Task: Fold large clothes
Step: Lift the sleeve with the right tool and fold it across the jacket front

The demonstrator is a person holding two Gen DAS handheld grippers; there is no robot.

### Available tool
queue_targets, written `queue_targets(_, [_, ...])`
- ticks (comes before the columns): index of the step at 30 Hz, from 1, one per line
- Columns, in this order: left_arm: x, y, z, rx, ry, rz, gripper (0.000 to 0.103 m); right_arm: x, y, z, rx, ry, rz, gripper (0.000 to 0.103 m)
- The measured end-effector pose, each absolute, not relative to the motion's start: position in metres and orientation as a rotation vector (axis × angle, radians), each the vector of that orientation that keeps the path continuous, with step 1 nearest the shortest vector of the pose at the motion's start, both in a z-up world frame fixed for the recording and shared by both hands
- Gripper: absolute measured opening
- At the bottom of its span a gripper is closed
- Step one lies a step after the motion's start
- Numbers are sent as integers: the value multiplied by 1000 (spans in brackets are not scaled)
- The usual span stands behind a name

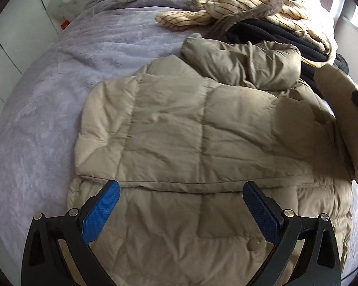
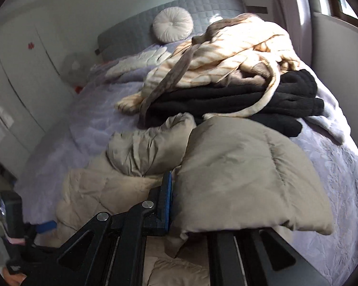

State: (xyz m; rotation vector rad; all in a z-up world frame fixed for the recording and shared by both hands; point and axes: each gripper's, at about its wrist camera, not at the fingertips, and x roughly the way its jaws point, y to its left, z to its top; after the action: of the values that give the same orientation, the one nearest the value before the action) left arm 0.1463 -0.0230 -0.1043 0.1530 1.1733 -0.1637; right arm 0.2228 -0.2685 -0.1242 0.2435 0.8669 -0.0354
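Right now my left gripper hangs with its blue pads spread wide and nothing between them, over the near hem of the beige quilted puffer jacket, which lies flattened toward the near edge of the lilac plush bedspread. My right gripper is clamped tight on a padded flap of that same jacket, lifted clear of the bed at its right side; only one blue pad shows, the other is buried under fabric.

Beyond the jacket, a bunched sleeve sits crumpled on the chest, then a black fleece garment and a cream striped furry blanket heaped toward the far right corner.

My worry: the slick puffy shell could slide out of that narrow pinch as I carry the flap across, or the fold could land on the crumpled sleeve and lump. The flap might also drag the black fleece, which lies just beside the collar.

The left view gives me the whole jacket laid out; the right view alone shows the grip, a round white cushion and the grey quilted headboard.
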Motion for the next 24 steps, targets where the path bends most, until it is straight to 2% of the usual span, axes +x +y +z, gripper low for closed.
queue_targets(5, [163,-3,-115,126,1175,-131,103,228,-253,-181,274,998,-54,9])
queue_targets(9, [170,-4,-127,118,1190,-148,103,234,-258,-201,317,1070,-69,12])
queue_targets(10, [172,-6,-130,117,1195,-155,103,233,-263,-202,339,1077,-75,23])
queue_targets(11, [170,-8,-131,114,1197,-163,103,230,-267,-199,368,1077,-79,43])
queue_targets(12, [171,-8,-132,110,1198,-169,103,226,-273,-196,408,1071,-71,56])
queue_targets(13, [173,-9,-133,104,1199,-176,103,219,-280,-191,464,1050,-61,77])
queue_targets(14, [174,-9,-133,96,1199,-184,103,212,-288,-185,516,1019,-63,79])
queue_targets(19, [183,-11,-130,32,1188,-247,103,185,-346,-178,813,903,-169,79])
queue_targets(20, [185,-10,-129,13,1186,-259,103,185,-358,-182,879,885,-194,73])
queue_targets(21, [186,-9,-128,-6,1184,-268,103,185,-370,-186,934,872,-224,63])
queue_targets(22, [190,-6,-127,-41,1182,-288,103,188,-376,-188,953,873,-249,29])
queue_targets(23, [193,-2,-126,-78,1182,-308,103,193,-378,-187,941,874,-266,13])
queue_targets(24, [194,3,-125,-117,1183,-327,103,198,-375,-183,907,858,-257,12])
